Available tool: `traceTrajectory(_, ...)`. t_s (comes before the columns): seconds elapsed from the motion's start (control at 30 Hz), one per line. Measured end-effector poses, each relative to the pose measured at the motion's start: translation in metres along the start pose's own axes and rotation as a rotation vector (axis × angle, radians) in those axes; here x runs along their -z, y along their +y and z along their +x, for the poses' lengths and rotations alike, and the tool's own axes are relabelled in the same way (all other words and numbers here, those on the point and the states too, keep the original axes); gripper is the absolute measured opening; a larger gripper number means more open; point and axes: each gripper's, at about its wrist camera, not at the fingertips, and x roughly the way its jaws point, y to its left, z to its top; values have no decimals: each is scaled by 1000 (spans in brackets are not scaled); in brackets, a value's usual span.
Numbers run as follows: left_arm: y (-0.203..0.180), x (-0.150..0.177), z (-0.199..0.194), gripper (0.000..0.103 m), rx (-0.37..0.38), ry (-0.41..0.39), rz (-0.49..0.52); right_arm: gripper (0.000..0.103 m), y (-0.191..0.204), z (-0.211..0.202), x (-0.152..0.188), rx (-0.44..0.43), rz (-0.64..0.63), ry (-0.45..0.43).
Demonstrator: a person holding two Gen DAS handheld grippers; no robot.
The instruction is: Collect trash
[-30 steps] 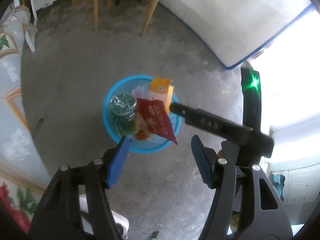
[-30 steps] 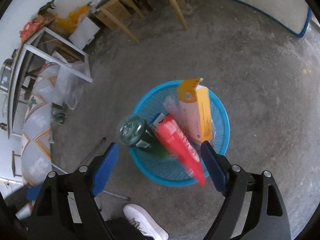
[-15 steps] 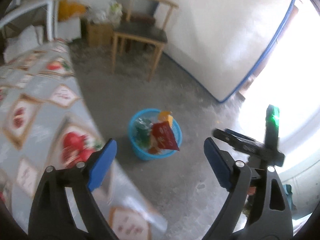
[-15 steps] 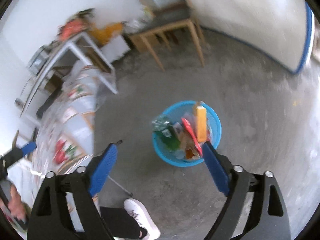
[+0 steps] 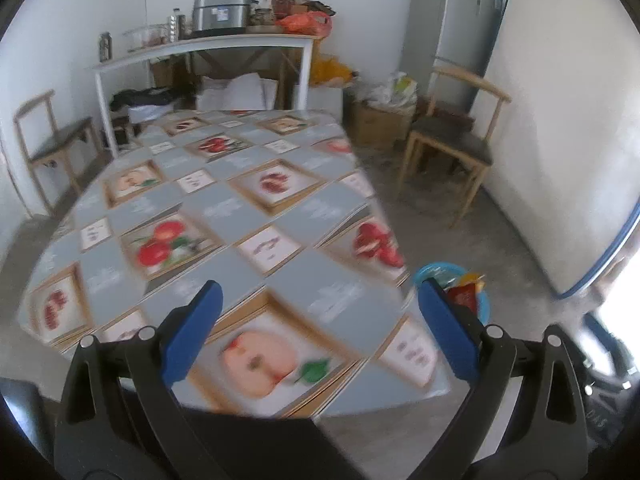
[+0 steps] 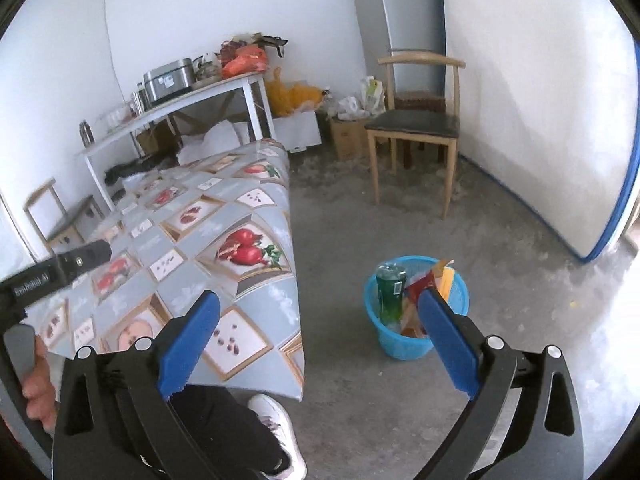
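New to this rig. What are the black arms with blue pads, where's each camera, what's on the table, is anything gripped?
There is no robot here. A person carries a hand-held two-finger gripper in each hand, and a fisheye camera on each one looks forward along its fingers. The black arms with blue pads are those fingers.

The left wrist view shows the left gripper over the table, which has a fruit-print cloth. Nothing visible lies on the cloth. The right wrist view shows the right gripper, with the blue basket on the floor beyond it.

The basket holds a green can, a red packet and an orange carton.

Both grippers' jaws have just been opening. They stand wide, and nothing is between them. A hand at the right view's left edge holds the left gripper's handle.
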Motion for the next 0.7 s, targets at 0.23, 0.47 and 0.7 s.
traceTrajectory(0.23,-2,40,-15,94,-85,42,51,97,36,-22,28,135,-126,-17)
traceTrajectory(0.47,-4,59,-12,94,-77,111,57,97,38,-17,39,97,-117,94)
traceTrajectory(0.7,-6,67,-6,94,-48,156,75,97,34,-17,45,148,-111,109)
